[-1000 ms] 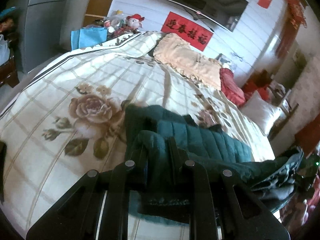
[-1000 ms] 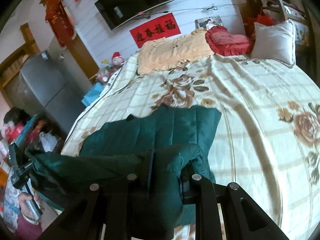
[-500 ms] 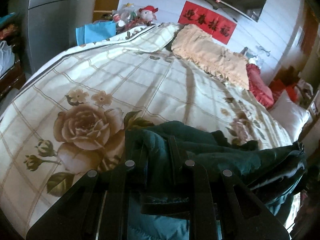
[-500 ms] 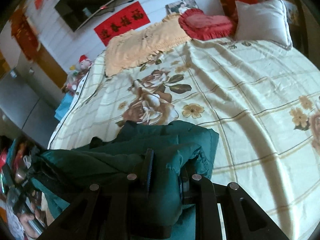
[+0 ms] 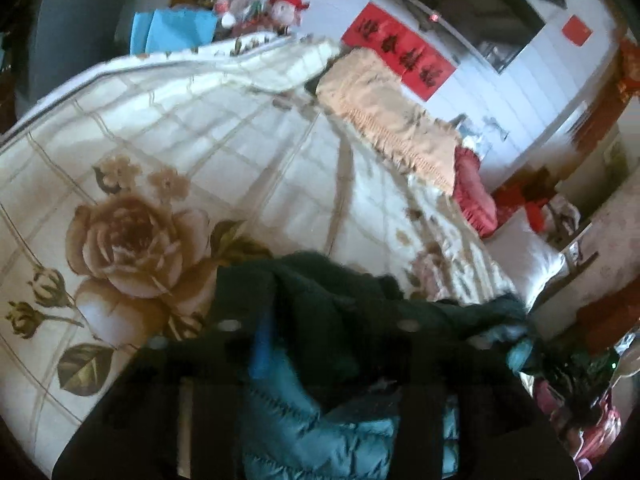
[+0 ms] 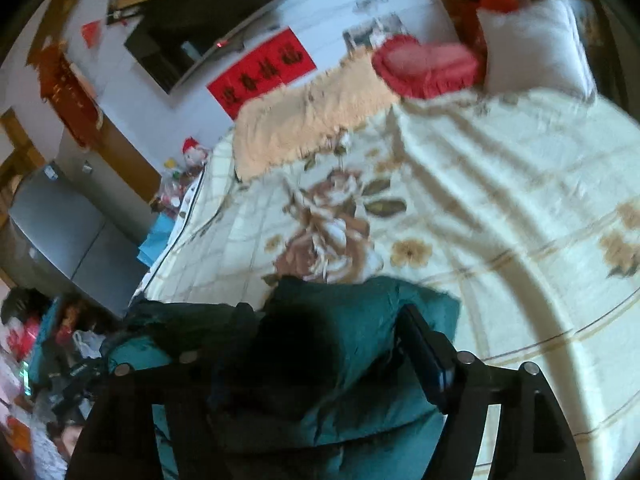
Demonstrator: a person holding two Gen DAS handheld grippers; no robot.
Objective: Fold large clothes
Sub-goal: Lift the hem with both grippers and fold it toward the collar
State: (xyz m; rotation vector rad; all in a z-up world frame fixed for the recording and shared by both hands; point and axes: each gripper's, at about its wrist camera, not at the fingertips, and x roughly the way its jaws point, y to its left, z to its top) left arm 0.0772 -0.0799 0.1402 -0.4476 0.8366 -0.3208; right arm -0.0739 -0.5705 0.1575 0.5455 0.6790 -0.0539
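Note:
A dark green quilted jacket (image 5: 320, 436) lies bunched on the near part of the bed, folded over on itself. My left gripper (image 5: 332, 340) is at its left end. The jaws are opening and stand apart, with a hump of jacket loose between them. In the right wrist view the jacket (image 6: 428, 300) fills the lower middle. My right gripper (image 6: 328, 332) is at its right end, its jaws also opening. The right finger (image 6: 424, 356) stands clear of the fabric, and a dark fold sits between the two. Both views are blurred.
The cream bed quilt (image 5: 240, 152) has large rose prints. An orange pillow (image 5: 392, 120), a red cushion (image 6: 428, 64) and a white pillow (image 6: 536, 44) lie at the head. A grey fridge (image 6: 72, 236) and a blue bag (image 5: 176, 32) stand beside the bed.
Both grippers carried the jacket's edge forward over the bed and a little lower, doubling it over. Their jaws, shut on the fabric before, have now spread apart.

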